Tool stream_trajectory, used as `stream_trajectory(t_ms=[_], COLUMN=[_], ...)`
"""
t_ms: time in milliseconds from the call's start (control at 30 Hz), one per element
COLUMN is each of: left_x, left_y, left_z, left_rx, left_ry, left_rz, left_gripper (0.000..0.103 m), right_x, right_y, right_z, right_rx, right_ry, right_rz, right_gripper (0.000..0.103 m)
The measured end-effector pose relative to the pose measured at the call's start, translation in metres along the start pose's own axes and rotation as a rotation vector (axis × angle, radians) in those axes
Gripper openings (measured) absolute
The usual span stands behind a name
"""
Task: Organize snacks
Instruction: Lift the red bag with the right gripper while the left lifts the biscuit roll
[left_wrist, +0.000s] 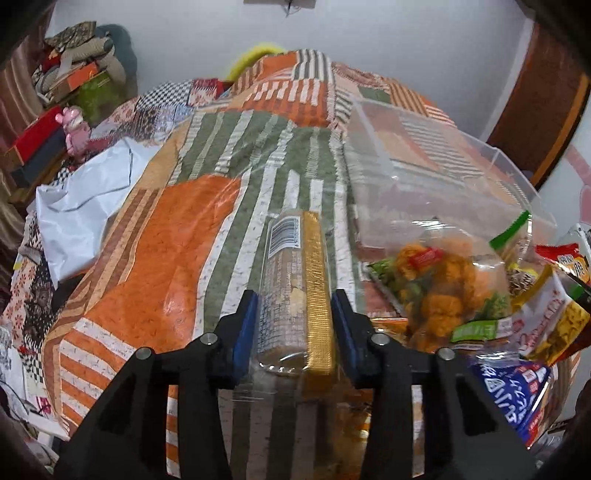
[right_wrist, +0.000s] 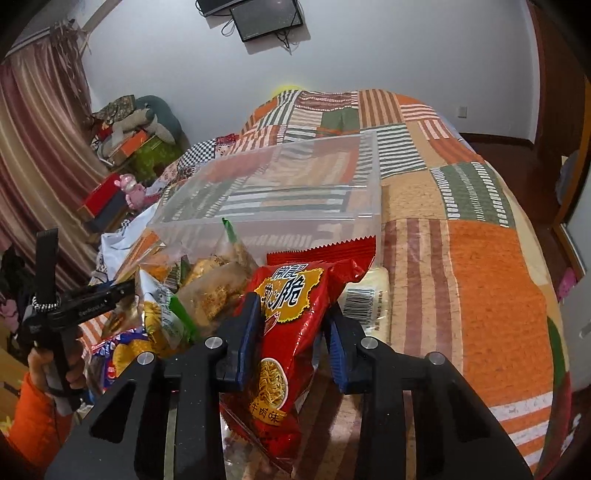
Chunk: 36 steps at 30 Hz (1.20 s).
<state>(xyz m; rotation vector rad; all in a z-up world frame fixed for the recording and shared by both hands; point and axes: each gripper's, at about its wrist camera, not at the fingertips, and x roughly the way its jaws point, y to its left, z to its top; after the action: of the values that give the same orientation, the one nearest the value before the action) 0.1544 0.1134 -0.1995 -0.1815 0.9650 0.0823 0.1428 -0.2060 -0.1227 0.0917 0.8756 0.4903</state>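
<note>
My left gripper (left_wrist: 294, 306) is shut on a clear cylindrical snack pack (left_wrist: 291, 288) with a gold strip and barcode, held above the patchwork bed. My right gripper (right_wrist: 291, 314) is shut on a red noodle snack bag (right_wrist: 291, 332) with Chinese lettering. A clear plastic bin (right_wrist: 280, 184) stands on the bed just beyond the snack pile; it also shows in the left wrist view (left_wrist: 424, 170). A pile of snack bags lies before it: an orange-and-green clear bag (left_wrist: 439, 291), a blue bag (left_wrist: 513, 395), and a pale pack with barcode (right_wrist: 369, 302).
The patchwork quilt (right_wrist: 480, 277) covers the bed. A white plastic bag (left_wrist: 85, 206) lies at the left. Boxes, a pink toy (left_wrist: 74, 129) and piled cloth sit by the curtain. The left hand-held gripper and orange sleeve (right_wrist: 40, 387) show at the right view's left edge.
</note>
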Motion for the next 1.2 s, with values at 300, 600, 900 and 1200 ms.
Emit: stream_trajectory(t_ms=[300, 600, 900, 1200], left_x=[0.020, 0.005, -0.029, -0.064], left_y=[-0.003, -0.008, -0.012, -0.023], left_z=[0.005, -0.003, -0.005, 0.001], left_rx=[0.009, 0.065, 0.076, 0.122], left_ry=[-0.016, -0.077, -0.135, -0.195], left_rz=[0.029, 0.042, 0.027, 0.036], left_gripper=[0.046, 0.037, 0.032, 0.001], right_x=[0.008, 0.022, 0.009, -0.013], right_y=[0.002, 0.035, 0.016, 0.008], right_z=[-0.004, -0.007, -0.001, -0.005], right_rx=[0.027, -0.123, -0.056, -0.013], right_ry=[0.061, 0.048, 0.028, -0.014], right_rz=[0.044, -0.075, -0.043, 0.000], right_gripper=[0.050, 0.069, 0.047, 0.027])
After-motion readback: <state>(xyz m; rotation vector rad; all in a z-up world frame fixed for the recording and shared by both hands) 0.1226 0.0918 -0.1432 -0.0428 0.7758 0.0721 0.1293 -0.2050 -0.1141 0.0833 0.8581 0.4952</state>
